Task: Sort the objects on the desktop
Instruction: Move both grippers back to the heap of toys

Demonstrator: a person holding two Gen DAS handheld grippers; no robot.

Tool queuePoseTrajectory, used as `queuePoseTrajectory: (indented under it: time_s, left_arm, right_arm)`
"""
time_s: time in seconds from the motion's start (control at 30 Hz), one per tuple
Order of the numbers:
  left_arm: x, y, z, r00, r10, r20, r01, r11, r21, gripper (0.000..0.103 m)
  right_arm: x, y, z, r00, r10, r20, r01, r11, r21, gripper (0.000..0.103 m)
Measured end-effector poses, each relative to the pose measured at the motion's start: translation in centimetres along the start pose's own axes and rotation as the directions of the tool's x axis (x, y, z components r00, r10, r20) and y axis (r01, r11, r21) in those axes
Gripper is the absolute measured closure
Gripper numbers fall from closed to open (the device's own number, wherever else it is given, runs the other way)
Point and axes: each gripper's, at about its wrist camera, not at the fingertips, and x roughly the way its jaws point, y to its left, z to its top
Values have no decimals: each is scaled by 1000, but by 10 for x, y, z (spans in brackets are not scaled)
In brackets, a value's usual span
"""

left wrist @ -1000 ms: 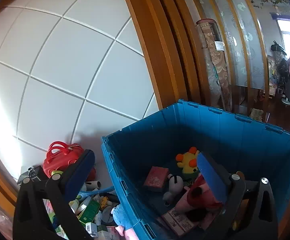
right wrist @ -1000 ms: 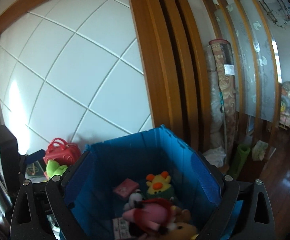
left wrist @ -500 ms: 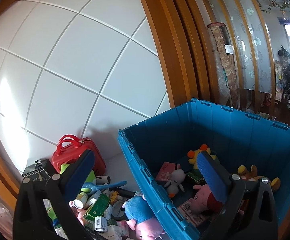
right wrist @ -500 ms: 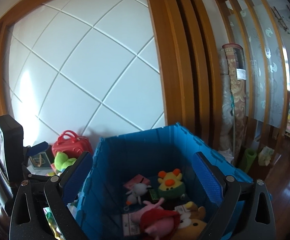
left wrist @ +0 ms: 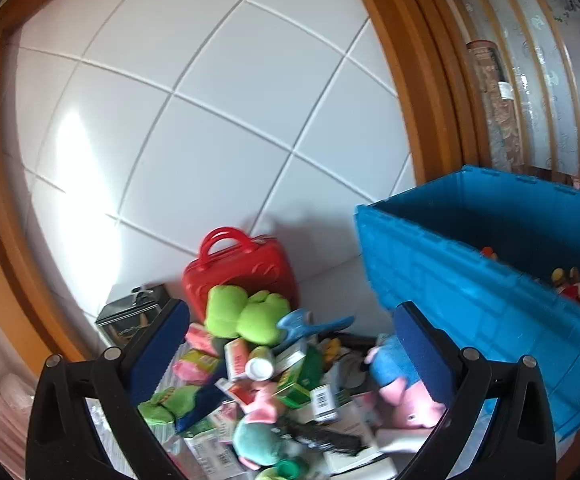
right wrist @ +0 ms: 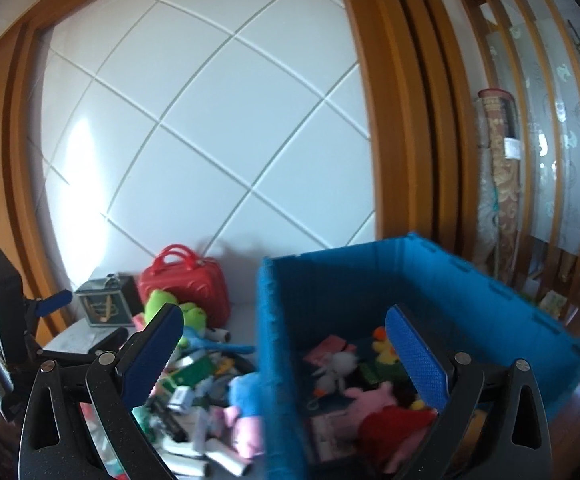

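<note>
Left gripper [left wrist: 290,340], right gripper [right wrist: 286,344]: both wide open, empty. Toy pile [left wrist: 274,384] beside blue bin [right wrist: 369,292].

Both views swung leftward, away from the crate

The left hand-held gripper [left wrist: 291,344] is now aimed over the toy pile [left wrist: 274,376] rather than the blue crate [left wrist: 469,300]; the right hand-held gripper [right wrist: 286,346] now straddles the crate's near wall.
</note>
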Motion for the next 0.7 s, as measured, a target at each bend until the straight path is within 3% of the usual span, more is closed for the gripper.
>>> queuePoseTrajectory:
  time_s: [0.2, 0.37, 0.53, 0.7]
  left_arm:
    - [-4, 106, -65, 993, 111, -41, -111, 994, 2, 0]
    - [-3, 161, -128, 984, 134, -117, -131, 991, 34, 0]
    - [3, 181, -193, 971, 107, -212, -102, 994, 32, 0]
    - [8, 174, -249, 954, 43, -298, -37, 999, 27, 0]
  right_arm:
    - [36, 78, -31, 995, 66, -78, -67, 998, -11, 0]
    - [66, 128, -66, 981, 98, -167, -100, 995, -5, 0]
    - [86, 161, -92, 963, 129, -236, -136, 991, -12, 0]
    - [104, 177, -106, 948, 142, -284, -165, 984, -61, 0]
